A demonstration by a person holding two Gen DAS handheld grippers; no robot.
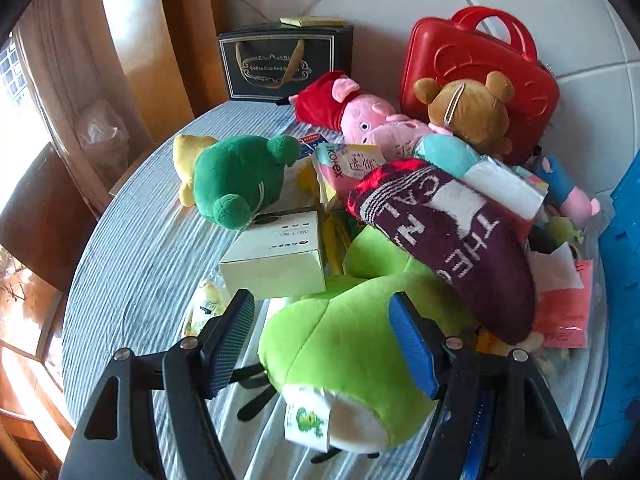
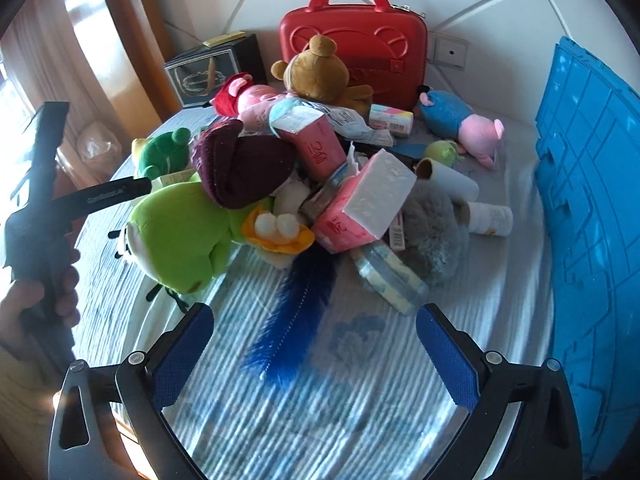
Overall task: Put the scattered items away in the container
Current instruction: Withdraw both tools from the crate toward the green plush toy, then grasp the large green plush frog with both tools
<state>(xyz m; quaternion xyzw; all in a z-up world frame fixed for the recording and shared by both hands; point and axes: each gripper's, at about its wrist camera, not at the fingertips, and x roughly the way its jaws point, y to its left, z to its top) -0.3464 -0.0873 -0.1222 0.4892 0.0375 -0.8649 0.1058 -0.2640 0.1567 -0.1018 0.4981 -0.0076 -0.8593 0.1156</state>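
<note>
The lime-green plush toy is seen lying on the desk between the released jaws of the left gripper, untouched. The right gripper is spread over a blue feather; a blue crate stands right.

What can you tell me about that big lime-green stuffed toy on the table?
The lime-green plush toy looks soft and fuzzy, with a white patch, a small printed tag and thin black stringy bits. It lies on its side on the striped blue tablecloth at the near edge of the pile. A maroon knitted sock lies across it.
</note>
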